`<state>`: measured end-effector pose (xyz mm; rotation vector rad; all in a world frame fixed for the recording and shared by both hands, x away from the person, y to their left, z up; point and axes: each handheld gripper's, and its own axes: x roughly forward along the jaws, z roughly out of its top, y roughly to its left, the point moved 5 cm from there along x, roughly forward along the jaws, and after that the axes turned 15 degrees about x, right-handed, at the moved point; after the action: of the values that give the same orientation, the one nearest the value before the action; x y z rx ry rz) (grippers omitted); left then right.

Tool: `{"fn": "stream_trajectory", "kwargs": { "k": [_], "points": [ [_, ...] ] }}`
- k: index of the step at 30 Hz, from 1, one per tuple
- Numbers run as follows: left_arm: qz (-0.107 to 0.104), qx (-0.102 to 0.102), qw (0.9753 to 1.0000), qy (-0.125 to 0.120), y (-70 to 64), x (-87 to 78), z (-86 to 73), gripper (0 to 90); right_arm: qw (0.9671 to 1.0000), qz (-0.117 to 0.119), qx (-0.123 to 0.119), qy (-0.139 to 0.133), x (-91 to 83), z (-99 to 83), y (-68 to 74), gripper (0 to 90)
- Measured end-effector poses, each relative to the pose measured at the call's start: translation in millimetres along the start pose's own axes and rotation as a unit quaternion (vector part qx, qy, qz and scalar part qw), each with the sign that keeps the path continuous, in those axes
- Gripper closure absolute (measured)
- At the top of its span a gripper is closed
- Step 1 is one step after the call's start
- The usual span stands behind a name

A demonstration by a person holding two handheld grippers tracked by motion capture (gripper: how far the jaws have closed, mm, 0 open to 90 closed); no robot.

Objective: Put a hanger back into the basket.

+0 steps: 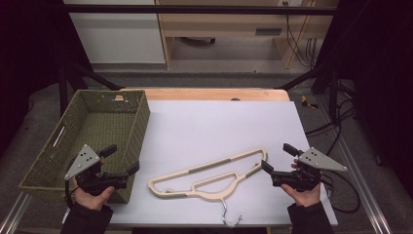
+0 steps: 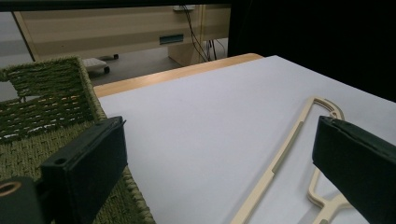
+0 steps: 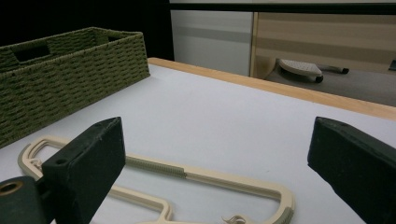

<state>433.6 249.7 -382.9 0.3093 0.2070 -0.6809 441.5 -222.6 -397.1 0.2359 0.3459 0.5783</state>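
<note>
Apparently idle, both tools gape, flanking the cream hanger (image 1: 209, 174).

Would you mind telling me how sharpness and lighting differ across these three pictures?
High view: evenly lit white table sheet, dark edges, cream plastic hanger fairly crisp. Left gripper view: near black claw pads soft. Right gripper view: green woven basket clear, no glare.
</note>
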Motion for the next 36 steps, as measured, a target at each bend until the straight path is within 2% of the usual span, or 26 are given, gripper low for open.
{"fn": "stream_trajectory", "kwargs": {
  "k": [9,10,12,16,20,22,23,24,26,29,31,36],
  "points": [
    [-0.018,0.021,0.9996,0.009,-13.1,5.4,2.8,3.6,0.9999,0.004,-0.004,0.011,2.1,-1.9,1.2,5.4],
    [-0.026,0.032,0.999,0.017,-19.2,8.7,3.5,3.6,0.9999,0.005,-0.004,0.012,2.8,-2.0,1.3,5.5],
    [-0.036,0.038,0.9984,0.022,-26.1,12.5,4.1,3.7,0.9999,0.005,-0.005,0.014,3.3,-2.6,1.8,5.6],
    [-0.059,0.053,0.9962,0.037,-41.3,21.7,3.4,4.5,0.9998,0.011,-0.008,0.014,3.7,-3.0,2.5,5.8],
    [-0.081,0.069,0.9926,0.058,-55.0,32.0,-0.4,5.4,0.9998,0.011,-0.007,0.016,3.7,-3.4,3.2,5.8],
    [-0.096,0.076,0.99,0.071,-61.5,37.4,-4.1,6.2,0.9998,0.013,-0.007,0.017,4.0,-3.6,3.5,5.7],
    [-0.096,0.076,0.99,0.071,-61.5,37.4,-4.1,6.6,0.9997,0.014,-0.007,0.016,4.3,-3.6,3.8,5.7],
    [-0.113,0.082,0.9865,0.086,-68.7,44.0,-8.9,7.3,0.9997,0.014,-0.006,0.017,4.6,-3.9,4.1,5.7],
    [-0.126,0.087,0.9834,0.098,-74.3,49.1,-13.1,9.4,0.9997,0.016,-0.007,0.019,5.5,-4.5,4.5,5.7],
    [-0.149,0.095,0.977,0.12,-82.5,57.2,-21.0,11.8,0.9996,0.017,-0.007,0.023,6.4,-5.4,5.1,5.8],
    [-0.168,0.097,0.9718,0.134,-88.2,63.6,-27.5,14.5,0.9995,0.019,-0.007,0.024,6.8,-5.7,5.4,6.0],
    [-0.195,0.106,0.9602,0.169,-97.2,75.6,-40.9,20.3,0.9994,0.019,-0.006,0.027,7.4,-6.2,5.7,6.6]
  ]
}}
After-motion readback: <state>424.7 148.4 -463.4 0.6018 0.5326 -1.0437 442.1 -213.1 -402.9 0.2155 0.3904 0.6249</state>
